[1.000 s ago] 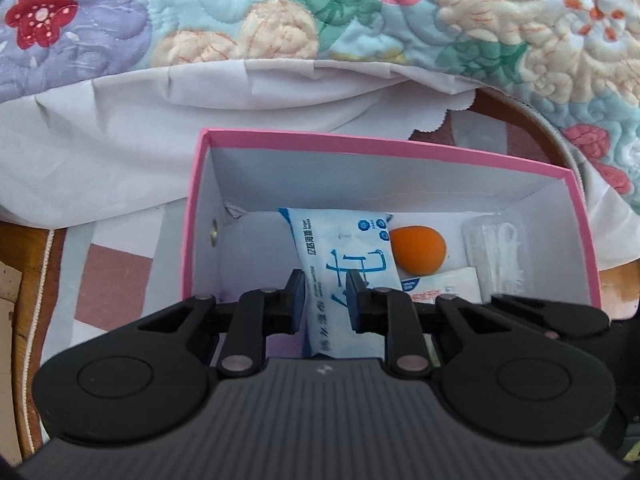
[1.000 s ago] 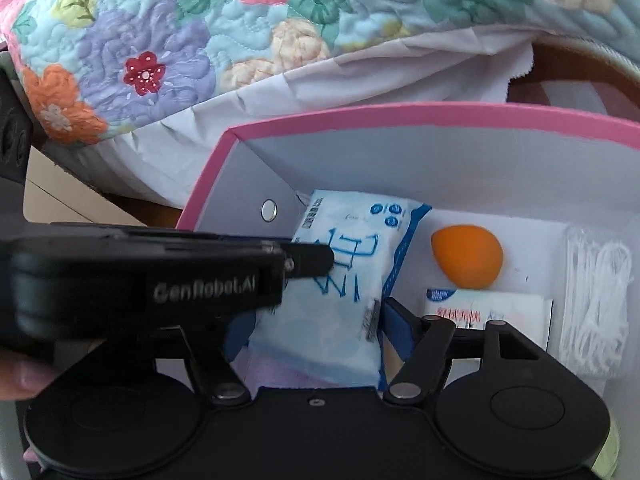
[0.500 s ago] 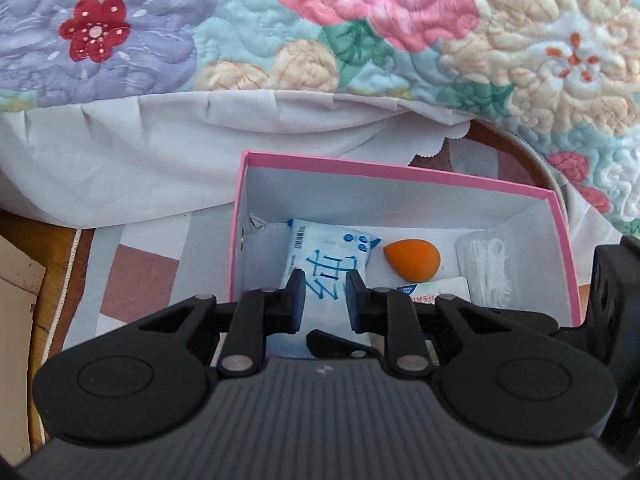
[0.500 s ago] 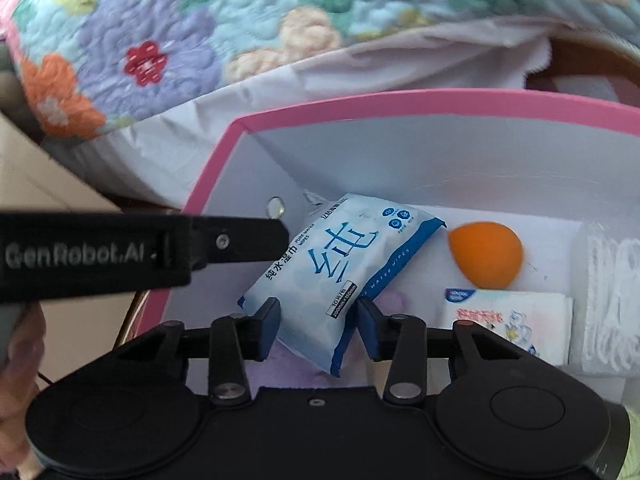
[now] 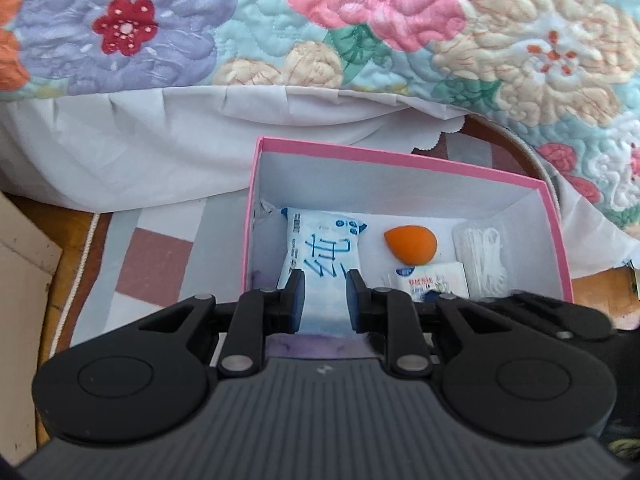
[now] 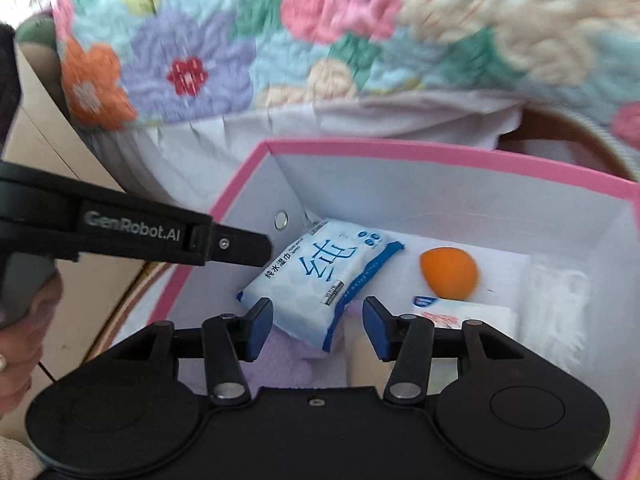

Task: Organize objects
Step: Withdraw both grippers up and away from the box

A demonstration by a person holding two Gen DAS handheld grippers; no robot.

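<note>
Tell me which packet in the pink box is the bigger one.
The blue wet wipes packet at the left of the box is bigger; the small white packet lies beside it, below the orange sponge.

"GenRobot.AI" on the left tool's arm (image 6: 132, 227), "纯水湿巾" on the wipes pack (image 6: 320, 280) (smaller print unreadable)

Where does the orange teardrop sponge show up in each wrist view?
Left wrist: the orange sponge lies on the box floor, right of centre, beside the wipes pack.
Right wrist: the sponge sits right of centre, slightly blurred.
Shared landmark: the pink box rim behind it.
</note>
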